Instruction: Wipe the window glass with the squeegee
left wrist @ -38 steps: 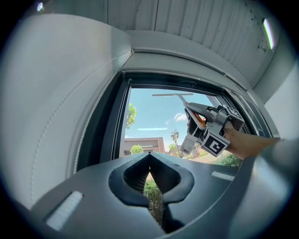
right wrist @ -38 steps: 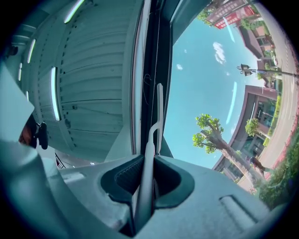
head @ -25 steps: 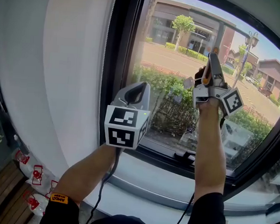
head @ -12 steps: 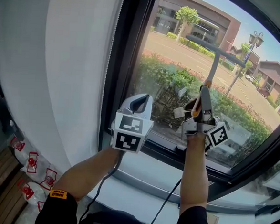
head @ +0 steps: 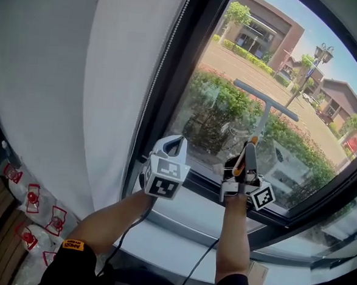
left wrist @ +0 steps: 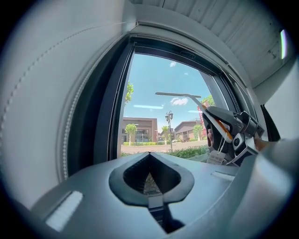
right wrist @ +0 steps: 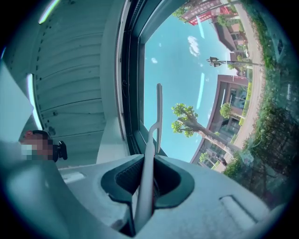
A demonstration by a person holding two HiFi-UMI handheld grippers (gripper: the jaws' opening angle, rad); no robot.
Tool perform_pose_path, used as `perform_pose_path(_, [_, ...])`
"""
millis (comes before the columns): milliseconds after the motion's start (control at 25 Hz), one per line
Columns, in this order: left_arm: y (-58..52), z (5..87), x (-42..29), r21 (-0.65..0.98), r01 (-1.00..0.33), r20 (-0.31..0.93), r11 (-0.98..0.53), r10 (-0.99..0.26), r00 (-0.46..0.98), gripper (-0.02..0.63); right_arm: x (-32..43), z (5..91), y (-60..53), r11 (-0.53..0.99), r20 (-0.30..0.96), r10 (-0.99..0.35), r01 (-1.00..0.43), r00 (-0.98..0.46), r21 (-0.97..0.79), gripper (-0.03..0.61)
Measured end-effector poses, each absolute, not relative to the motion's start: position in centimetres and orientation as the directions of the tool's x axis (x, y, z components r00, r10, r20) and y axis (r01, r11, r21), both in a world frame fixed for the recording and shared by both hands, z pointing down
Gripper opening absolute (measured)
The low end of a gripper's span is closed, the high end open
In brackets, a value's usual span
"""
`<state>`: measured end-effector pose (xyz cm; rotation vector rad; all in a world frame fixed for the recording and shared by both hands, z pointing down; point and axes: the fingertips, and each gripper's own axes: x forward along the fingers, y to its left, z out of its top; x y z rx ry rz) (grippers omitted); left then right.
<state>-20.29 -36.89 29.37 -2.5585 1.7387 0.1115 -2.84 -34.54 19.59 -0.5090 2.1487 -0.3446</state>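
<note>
A squeegee (head: 264, 106) with a slim grey T-shaped blade and a pale handle lies against the lower part of the window glass (head: 233, 57). My right gripper (head: 248, 155) is shut on its handle just below the blade. In the right gripper view the handle (right wrist: 149, 163) runs up between the jaws of that gripper (right wrist: 148, 176), and the blade stands edge-on at the pane. My left gripper (head: 171, 145) hangs left of it near the black window frame, shut and holding nothing. The left gripper view shows the left gripper (left wrist: 150, 161), the squeegee (left wrist: 180, 95) and the right gripper (left wrist: 230, 130) to its right.
A white curtain (head: 80, 71) covers the wall left of the black frame (head: 177, 78). A pale sill (head: 179, 215) runs below the glass. Red and white items (head: 34, 199) lie low at the left. Outside are hedges, a road and buildings.
My right gripper has drawn the squeegee down the glass from high up to the lower part of the pane. My left gripper has sunk a little towards the sill.
</note>
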Motion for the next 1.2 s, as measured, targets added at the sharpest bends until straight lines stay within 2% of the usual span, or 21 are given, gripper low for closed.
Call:
perform_pose_path(280, [-35.9, 31.2, -21.1, 0.006, -0.916, -0.076, -0.401, -0.914, 0.399, 0.018, -3.3, 21.8, -34.2, 0.863, -0.691, -0.501, -0.243, -0.521, -0.443, 0.049])
perform_pose_path(640, [-36.0, 28.3, -19.0, -0.040, -0.932, -0.137, -0.361, -0.922, 0.363, 0.018, -2.0, 20.9, -33.8, 0.888, -0.694, -0.460, -0.271, -0.554, -0.373, 0.049])
perform_pose_path(1000, [-36.5, 18.2, -11.9, -0.041, -0.923, -0.294, -0.384, -0.878, 0.378, 0.018, 4.9, 8.8, -33.3, 0.945, -0.761, -0.310, -0.271, -0.571, -0.181, 0.049])
perform_pose_path(1200, [-36.9, 9.2, -8.8, -0.084, -0.934, -0.381, -0.347, -0.855, 0.352, 0.018, 8.8, -1.1, -33.3, 0.959, -0.785, -0.234, -0.267, -0.573, -0.091, 0.049])
